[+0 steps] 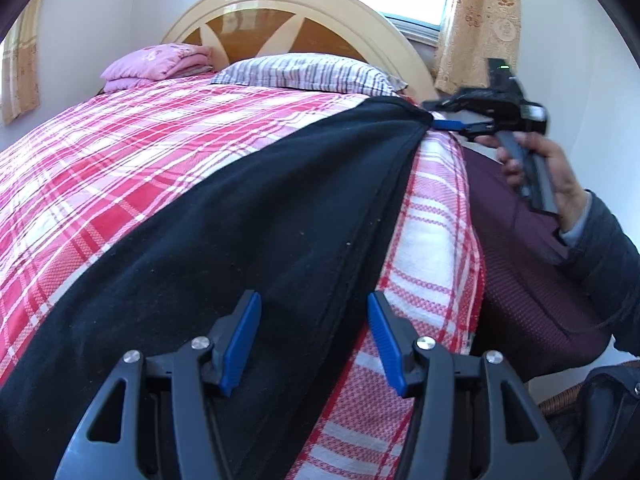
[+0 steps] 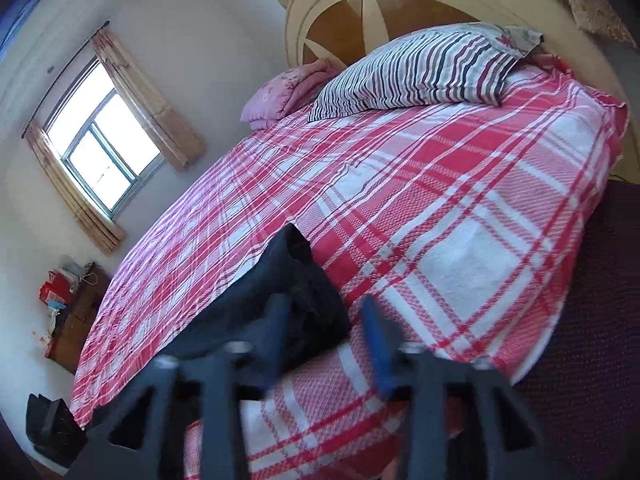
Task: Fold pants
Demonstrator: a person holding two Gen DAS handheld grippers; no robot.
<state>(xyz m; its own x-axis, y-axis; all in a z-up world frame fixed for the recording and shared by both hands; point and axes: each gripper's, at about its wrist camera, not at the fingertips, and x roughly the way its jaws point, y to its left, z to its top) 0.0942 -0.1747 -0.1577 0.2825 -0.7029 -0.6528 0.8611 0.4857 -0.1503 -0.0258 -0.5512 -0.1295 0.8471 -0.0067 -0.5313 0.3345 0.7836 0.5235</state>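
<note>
Black pants (image 1: 240,232) lie as a long folded strip on the red-and-white plaid bed (image 1: 120,152), running from the near edge toward the pillows. My left gripper (image 1: 314,320) hovers over the near part with its blue pads (image 1: 240,344) apart, straddling the strip's right edge and pressing nothing. A hand holds my right gripper (image 1: 438,114) at the far corner of the pants. In the blurred right wrist view the right gripper (image 2: 326,332) is open, and the end of the pants (image 2: 296,280) lies loose on the sheet between and ahead of its fingers.
A striped pillow (image 1: 304,72) and a folded pink quilt (image 1: 160,64) lie against the curved headboard (image 1: 280,8). The bed's dark maroon side (image 1: 528,280) drops off at the right. A sleeve (image 1: 604,248) reaches in from the right. Windows with curtains stand behind and left.
</note>
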